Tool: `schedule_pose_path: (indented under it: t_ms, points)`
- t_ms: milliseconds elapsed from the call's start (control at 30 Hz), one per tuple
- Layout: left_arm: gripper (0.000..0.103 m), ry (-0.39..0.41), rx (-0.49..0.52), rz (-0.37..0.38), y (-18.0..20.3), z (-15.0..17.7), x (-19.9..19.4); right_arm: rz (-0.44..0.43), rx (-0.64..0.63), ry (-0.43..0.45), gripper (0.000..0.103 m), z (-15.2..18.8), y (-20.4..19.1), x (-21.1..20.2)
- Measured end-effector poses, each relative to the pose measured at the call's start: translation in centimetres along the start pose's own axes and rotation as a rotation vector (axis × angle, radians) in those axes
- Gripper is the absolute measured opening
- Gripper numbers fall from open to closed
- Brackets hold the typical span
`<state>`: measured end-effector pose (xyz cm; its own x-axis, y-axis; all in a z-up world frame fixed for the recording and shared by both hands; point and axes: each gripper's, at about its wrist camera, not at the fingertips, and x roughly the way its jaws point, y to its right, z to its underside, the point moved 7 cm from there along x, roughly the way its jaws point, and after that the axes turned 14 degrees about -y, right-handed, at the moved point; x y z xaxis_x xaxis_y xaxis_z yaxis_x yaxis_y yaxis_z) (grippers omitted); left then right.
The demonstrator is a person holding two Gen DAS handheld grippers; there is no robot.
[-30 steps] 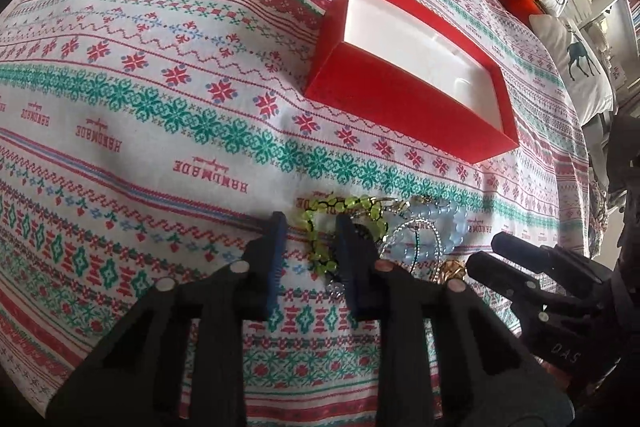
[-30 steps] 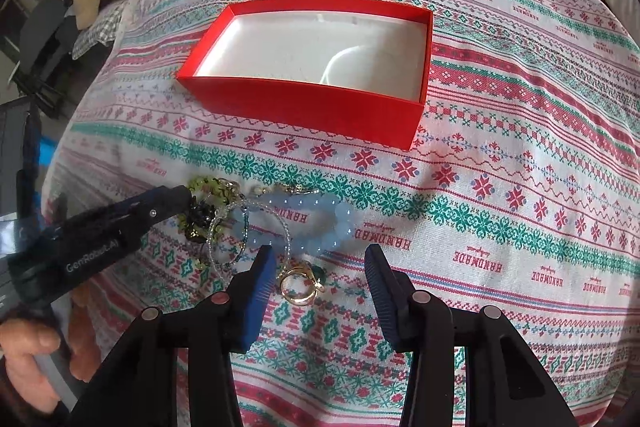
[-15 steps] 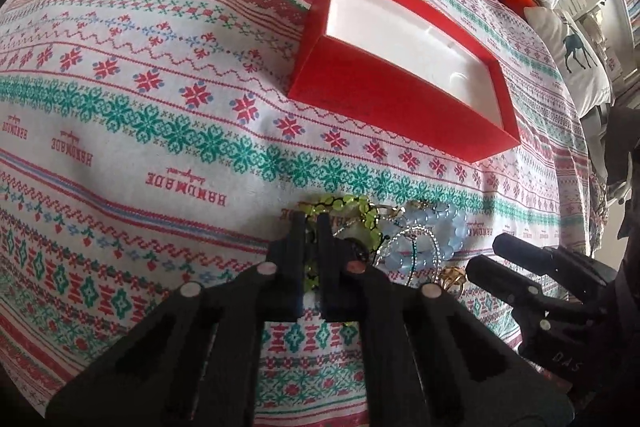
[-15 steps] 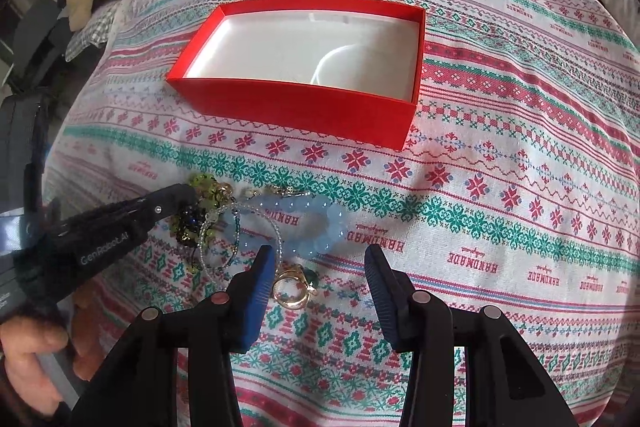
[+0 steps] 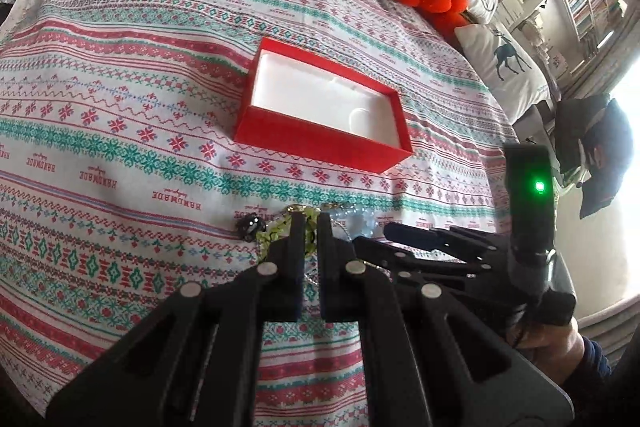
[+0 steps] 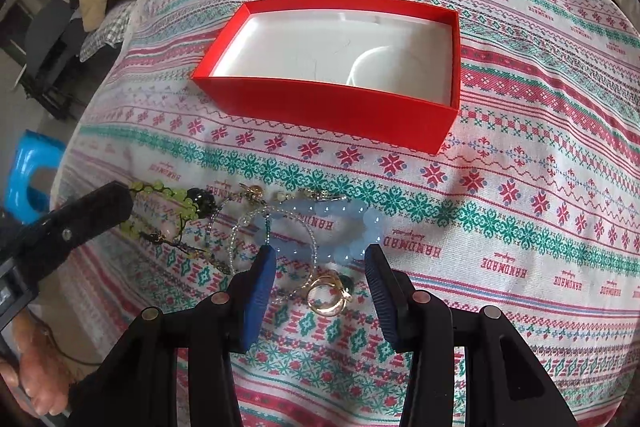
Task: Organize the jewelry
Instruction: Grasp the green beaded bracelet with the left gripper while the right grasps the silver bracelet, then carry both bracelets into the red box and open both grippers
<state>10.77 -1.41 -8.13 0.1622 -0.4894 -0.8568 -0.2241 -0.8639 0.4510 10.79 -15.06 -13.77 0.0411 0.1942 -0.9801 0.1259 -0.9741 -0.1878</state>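
- Looking along your left gripper (image 5: 310, 223), you see its jaws clamped on the green bead bracelet (image 5: 276, 231), lifted a little off the patterned bedspread (image 5: 120, 147). The red box (image 5: 320, 143) sits open beyond it, white inside. Your right gripper (image 5: 404, 233) lies just beside it.
- Looking along your right gripper (image 6: 320, 259), you see its jaws half spread, holding nothing, above a gold ring (image 6: 328, 301) and a pale blue bead bracelet (image 6: 352, 227). The green bead bracelet (image 6: 168, 203) stretches from the left gripper (image 6: 116, 203).
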Motion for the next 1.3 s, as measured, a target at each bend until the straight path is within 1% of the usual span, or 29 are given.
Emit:
schedule_pose_path:
  t_ms: [67, 133, 300, 433, 533, 633, 700, 733, 800, 833, 867, 967, 1000, 1100, 1200, 1300]
  points:
    - [0.006, 0.008, 0.011, 0.023, 0.2, 0.2, -0.6, -0.005, 0.000, 0.003, 0.047, -0.3, -0.4, 0.1]
    - [0.006, 0.009, 0.016, 0.019, 0.2, 0.2, -0.6, -0.019, 0.001, 0.005, 0.047, -0.5, -0.7, 0.1]
    - [0.006, 0.024, -0.014, 0.037, -1.0, 0.6, -1.7, -0.007, -0.008, 0.000, 0.047, -0.8, -1.2, 0.7]
    - [0.006, 0.044, -0.040, 0.057, -1.6, 0.5, -2.7, 0.024, -0.011, -0.002, 0.047, -1.4, -1.4, 1.2]
    - [0.006, 0.053, -0.044, 0.044, -2.1, 0.5, -3.0, 0.050, -0.007, -0.008, 0.047, -1.8, -0.9, 1.7]
    - [0.006, 0.044, -0.054, 0.040, -2.5, 0.8, -2.8, 0.068, -0.015, -0.006, 0.046, -2.2, -0.5, 2.1]
    - [0.006, 0.037, -0.057, 0.035, -2.6, 1.0, -2.5, 0.071, -0.030, 0.004, 0.039, -2.4, -0.5, 2.1]
    - [0.006, 0.033, -0.057, 0.031, -2.7, 1.0, -2.4, 0.072, -0.038, 0.005, 0.038, -2.5, -0.6, 2.1]
    - [0.006, 0.029, -0.060, 0.031, -2.7, 0.9, -2.2, 0.076, -0.059, 0.003, 0.028, -2.8, -0.8, 2.3]
    - [0.006, 0.027, -0.061, 0.032, -2.6, 0.9, -2.2, 0.076, -0.067, -0.001, 0.027, -2.8, -0.9, 2.5]
    - [0.006, 0.026, -0.060, 0.032, -2.6, 0.9, -2.1, 0.073, -0.073, -0.009, 0.022, -2.8, -1.1, 2.9]
    - [0.006, 0.027, -0.058, 0.023, -2.5, 0.9, -2.1, 0.035, -0.082, -0.037, 0.008, -2.7, -1.9, 3.9]
    - [0.006, 0.027, -0.058, 0.022, -2.5, 0.9, -2.1, 0.031, -0.089, -0.043, 0.006, -2.7, -2.1, 4.0]
    - [0.006, 0.030, -0.063, 0.029, -2.7, 0.8, -2.3, 0.044, -0.114, -0.022, 0.004, -2.7, -2.8, 3.2]
    - [0.006, 0.040, -0.064, 0.038, -2.6, 0.7, -2.7, 0.011, -0.119, 0.018, 0.004, -2.7, -3.5, 1.2]
    - [0.006, 0.056, -0.059, 0.048, -2.2, 0.3, -3.3, -0.041, -0.120, 0.056, 0.004, -2.9, -3.9, -1.0]
